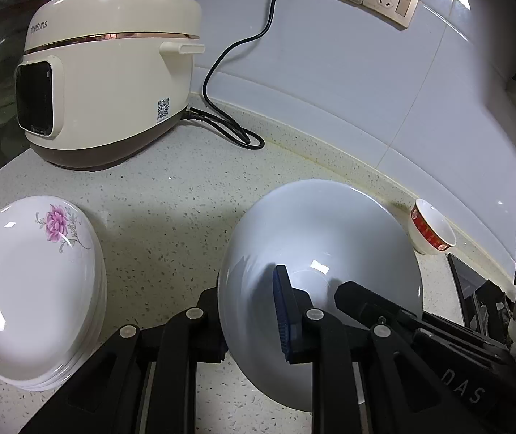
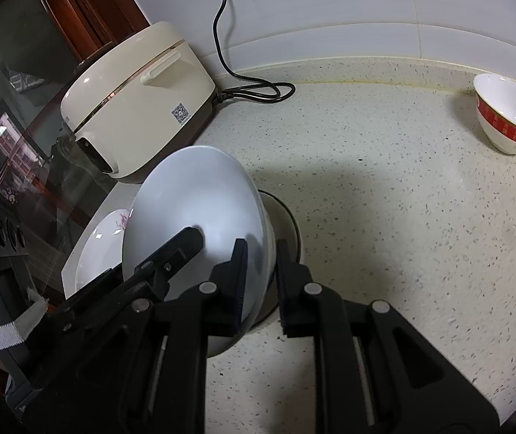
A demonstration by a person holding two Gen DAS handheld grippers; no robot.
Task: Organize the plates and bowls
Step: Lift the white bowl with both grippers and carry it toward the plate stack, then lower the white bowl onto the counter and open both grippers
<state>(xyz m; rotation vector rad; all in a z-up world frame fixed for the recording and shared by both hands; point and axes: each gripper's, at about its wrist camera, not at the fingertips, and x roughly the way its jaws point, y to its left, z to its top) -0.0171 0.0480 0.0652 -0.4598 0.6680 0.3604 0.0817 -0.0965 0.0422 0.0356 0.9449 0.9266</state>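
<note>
Gripping opposite rims, the left tool (image 1: 247, 311) and right tool (image 2: 261, 282) each pinched the white bowl (image 1: 315, 238), held tilted above the desk (image 1: 171, 217) beside the plates (image 1: 30, 282); level it before setting down.

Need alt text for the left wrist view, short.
Both grippers clamp one large plain white bowl: the left gripper on its near rim, the right gripper reaching inside. A stack of floral white plates sits left, a cream rice cooker behind.
</note>
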